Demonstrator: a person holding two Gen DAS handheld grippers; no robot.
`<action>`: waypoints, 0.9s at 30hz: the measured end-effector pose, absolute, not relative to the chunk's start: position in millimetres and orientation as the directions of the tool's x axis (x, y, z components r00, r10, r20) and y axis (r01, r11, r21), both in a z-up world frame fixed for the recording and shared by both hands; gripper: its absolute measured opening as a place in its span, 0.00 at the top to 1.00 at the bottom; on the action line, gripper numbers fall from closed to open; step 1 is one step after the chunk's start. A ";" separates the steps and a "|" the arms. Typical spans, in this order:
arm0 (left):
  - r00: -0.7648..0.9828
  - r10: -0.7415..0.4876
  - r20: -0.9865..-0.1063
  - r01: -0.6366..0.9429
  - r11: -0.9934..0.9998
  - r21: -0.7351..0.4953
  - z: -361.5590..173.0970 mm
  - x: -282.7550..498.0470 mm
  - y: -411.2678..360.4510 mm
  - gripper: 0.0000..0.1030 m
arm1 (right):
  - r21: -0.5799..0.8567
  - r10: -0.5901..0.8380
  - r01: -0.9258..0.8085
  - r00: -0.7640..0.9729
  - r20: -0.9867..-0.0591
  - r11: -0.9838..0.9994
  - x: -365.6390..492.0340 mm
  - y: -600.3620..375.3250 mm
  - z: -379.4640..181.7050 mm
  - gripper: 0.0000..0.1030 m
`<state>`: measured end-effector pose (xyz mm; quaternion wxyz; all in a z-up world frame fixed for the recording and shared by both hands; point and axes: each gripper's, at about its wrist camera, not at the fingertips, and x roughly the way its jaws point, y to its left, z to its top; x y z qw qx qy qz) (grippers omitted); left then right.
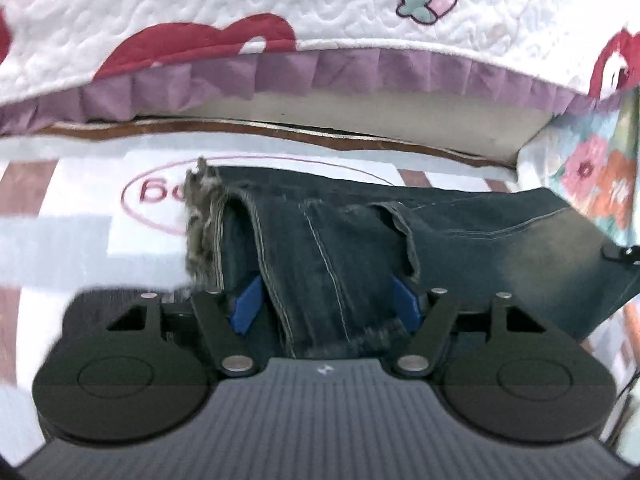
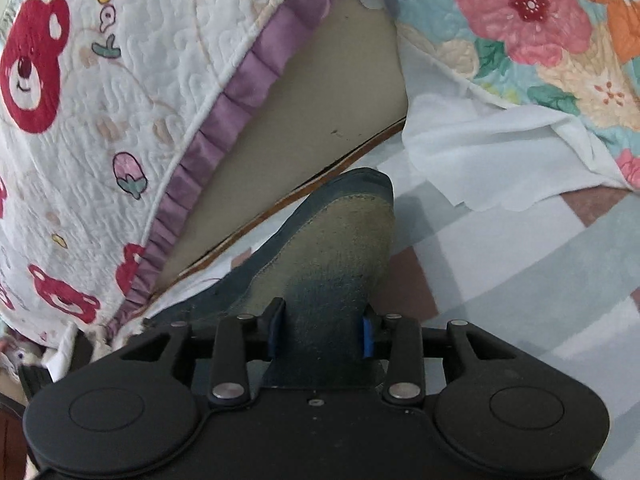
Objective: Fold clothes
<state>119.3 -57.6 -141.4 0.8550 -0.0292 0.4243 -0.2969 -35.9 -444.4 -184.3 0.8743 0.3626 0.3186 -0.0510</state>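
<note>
A pair of dark blue jeans with frayed hems lies folded on the bed sheet. In the left wrist view my left gripper is shut on the jeans near the frayed leg ends, with denim bunched between its blue pads. A faded, worn patch of the jeans fills the right wrist view, and my right gripper is shut on that fold, the cloth passing between its pads. A tip of the right gripper shows at the far right of the left wrist view.
A white quilted cover with red bears and a purple ruffle hangs over the headboard behind the jeans. A floral quilt and a white cloth lie to the right. The checked sheet spreads around.
</note>
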 end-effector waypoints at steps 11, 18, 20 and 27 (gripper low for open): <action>0.564 -0.528 -0.635 0.609 0.785 -0.113 -109.0 135.1 -100.3 0.94 | 0.509 0.193 0.154 0.803 -0.564 0.847 -36.1 -449.1 -194.6 0.67; 0.539 -0.483 -0.690 0.498 0.843 -0.201 -108.3 170.0 -95.2 0.87 | 0.517 0.164 0.173 0.824 -0.542 0.838 -40.9 -448.6 -197.9 0.70; 0.509 -0.487 -0.709 0.444 0.855 -0.268 -117.3 160.1 -76.3 0.74 | 0.529 0.159 0.192 0.821 -0.548 0.827 -40.7 -450.4 -200.8 0.69; 0.510 -0.518 -0.686 0.237 0.852 -0.467 -134.8 103.8 3.5 0.43 | 0.542 0.141 0.240 0.810 -0.569 0.805 -39.7 -452.0 -207.4 0.65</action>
